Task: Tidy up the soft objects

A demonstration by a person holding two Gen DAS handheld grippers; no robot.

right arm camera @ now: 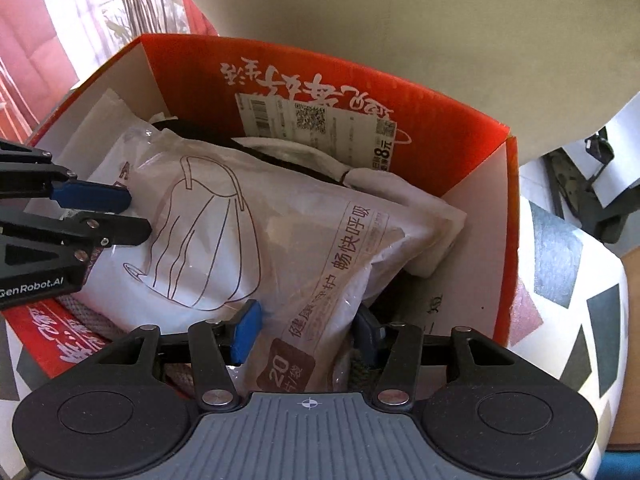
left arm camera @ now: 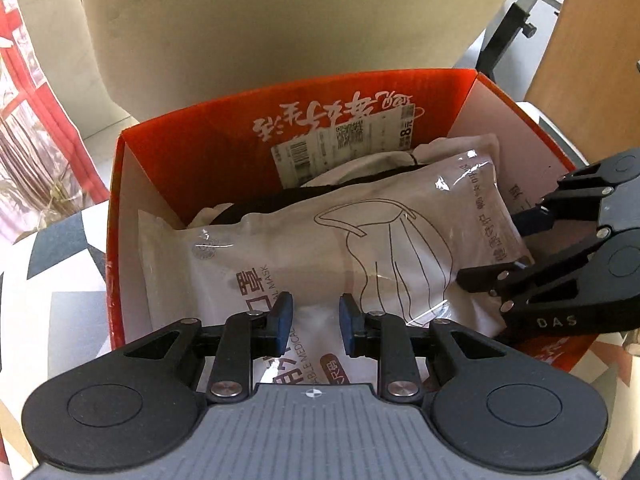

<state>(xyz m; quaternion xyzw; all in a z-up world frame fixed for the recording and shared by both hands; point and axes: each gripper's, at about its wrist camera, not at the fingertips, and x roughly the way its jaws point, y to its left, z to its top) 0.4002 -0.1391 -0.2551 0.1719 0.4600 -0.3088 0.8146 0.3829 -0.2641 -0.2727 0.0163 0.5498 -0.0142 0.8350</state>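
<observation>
A white plastic bag of face masks lies slanted across the top of an open red cardboard box. My left gripper points down at one end of the bag, its blue pads close together and pinching the plastic. At the other end, the right gripper has its pads spread wider and pressed on both sides of the bag. Under the bag lie a black fabric item and white cloth, both mostly hidden.
A shipping label is stuck on the box's far inner wall. The box stands on a cloth with grey and red shapes. A beige chair back rises right behind it. A black stand is at the far right.
</observation>
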